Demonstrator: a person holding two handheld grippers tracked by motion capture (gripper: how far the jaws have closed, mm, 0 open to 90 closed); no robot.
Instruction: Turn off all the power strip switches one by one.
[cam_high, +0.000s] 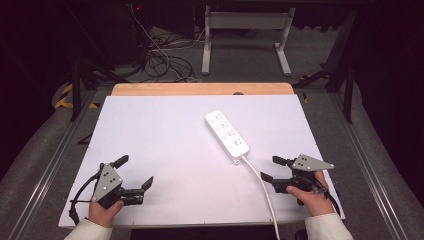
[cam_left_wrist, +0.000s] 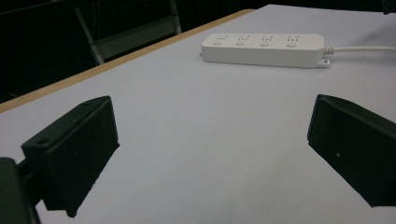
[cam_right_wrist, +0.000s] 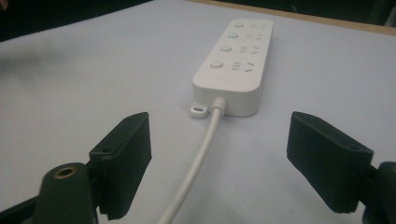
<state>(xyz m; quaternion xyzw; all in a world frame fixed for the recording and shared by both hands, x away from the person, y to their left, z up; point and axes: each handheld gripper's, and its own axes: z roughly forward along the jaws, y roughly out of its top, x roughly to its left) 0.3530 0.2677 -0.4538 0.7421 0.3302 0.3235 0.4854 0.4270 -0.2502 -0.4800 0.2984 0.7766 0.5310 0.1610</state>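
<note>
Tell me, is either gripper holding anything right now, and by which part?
Nothing is held. The left gripper and the right gripper are both open and empty; the power strip lies untouched on the table.

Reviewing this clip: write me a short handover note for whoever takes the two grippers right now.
Left gripper: jaws open, nothing between them, low over the table's near left part.
Right gripper: jaws open, nothing gripped, aimed at the cable end of the power strip.
Power strip: lies flat on the white table, right of centre; its white cable runs off the near edge, passing between the right jaws in the right gripper view.
Done: nothing held or touched so far.
Left: probably close in on the strip or cable; watch the cable.
</note>
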